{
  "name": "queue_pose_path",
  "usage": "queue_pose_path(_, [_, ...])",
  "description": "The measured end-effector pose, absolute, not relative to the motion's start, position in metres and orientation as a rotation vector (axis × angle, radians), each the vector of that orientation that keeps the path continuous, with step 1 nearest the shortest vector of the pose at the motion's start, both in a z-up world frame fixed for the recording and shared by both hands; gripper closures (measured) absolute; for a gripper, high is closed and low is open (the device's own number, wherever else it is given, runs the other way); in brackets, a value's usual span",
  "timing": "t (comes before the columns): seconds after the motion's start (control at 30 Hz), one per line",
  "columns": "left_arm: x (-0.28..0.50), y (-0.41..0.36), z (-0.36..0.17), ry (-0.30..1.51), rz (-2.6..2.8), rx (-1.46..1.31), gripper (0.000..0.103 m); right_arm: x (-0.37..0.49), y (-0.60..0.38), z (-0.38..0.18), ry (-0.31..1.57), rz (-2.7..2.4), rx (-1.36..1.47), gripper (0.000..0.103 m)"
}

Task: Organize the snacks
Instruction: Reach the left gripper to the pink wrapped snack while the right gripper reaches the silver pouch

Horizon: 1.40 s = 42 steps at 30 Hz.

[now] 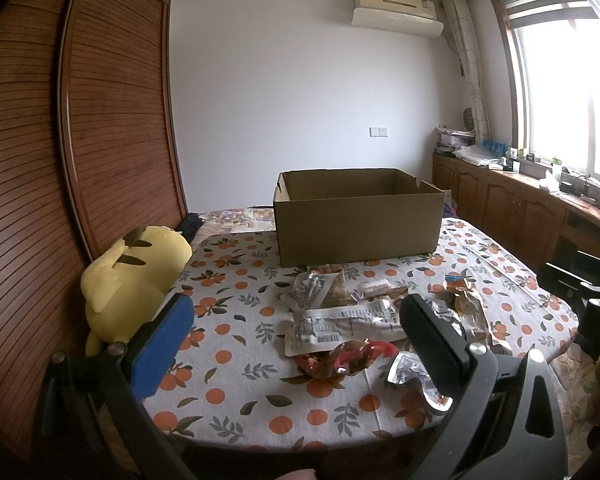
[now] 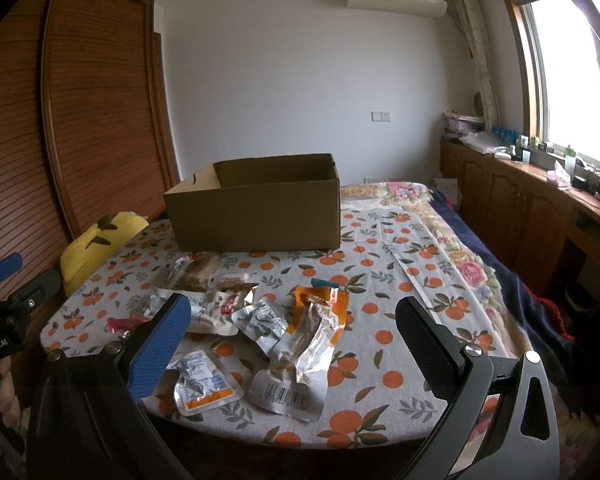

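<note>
An open brown cardboard box stands at the far side of the table. In front of it lies a heap of several snack packets: silver ones, a red one and an orange one. My left gripper hovers open over the near table edge, left of and above the heap, holding nothing. My right gripper is open too, with silver packets lying on the table below, between its fingers. The left gripper also shows at the left edge of the right wrist view.
The table wears a cloth with an orange-fruit print. A yellow plush toy leans at the table's left against a wooden slatted wardrobe. Wooden cabinets run under the window on the right. A dark blanket lies right of the table.
</note>
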<state>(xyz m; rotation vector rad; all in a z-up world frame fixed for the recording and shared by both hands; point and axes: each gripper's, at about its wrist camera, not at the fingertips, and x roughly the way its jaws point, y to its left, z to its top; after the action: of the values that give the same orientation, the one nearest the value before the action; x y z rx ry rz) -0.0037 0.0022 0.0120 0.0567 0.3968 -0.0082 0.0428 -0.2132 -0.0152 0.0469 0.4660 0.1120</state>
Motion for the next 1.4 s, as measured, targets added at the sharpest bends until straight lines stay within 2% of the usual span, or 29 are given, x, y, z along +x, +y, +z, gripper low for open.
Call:
queue_pose_path(0.4, [0.002, 0.002, 0.006, 0.436, -0.037, 0.041, 0.000, 0.042, -0.212, -0.019, 0.478, 0.119, 0.054, 0.000])
queue_pose_path(1.1, [0.047, -0.006, -0.043, 0.670, -0.179, 0.025, 0.000, 0.056, -0.201, -0.067, 0.588, 0.220, 0.039, 0.000])
queue_pose_path(1.4, [0.069, -0.017, -0.060, 0.681, -0.234, 0.175, 0.001, 0.065, -0.190, -0.092, 0.662, 0.289, 0.034, 0.000])
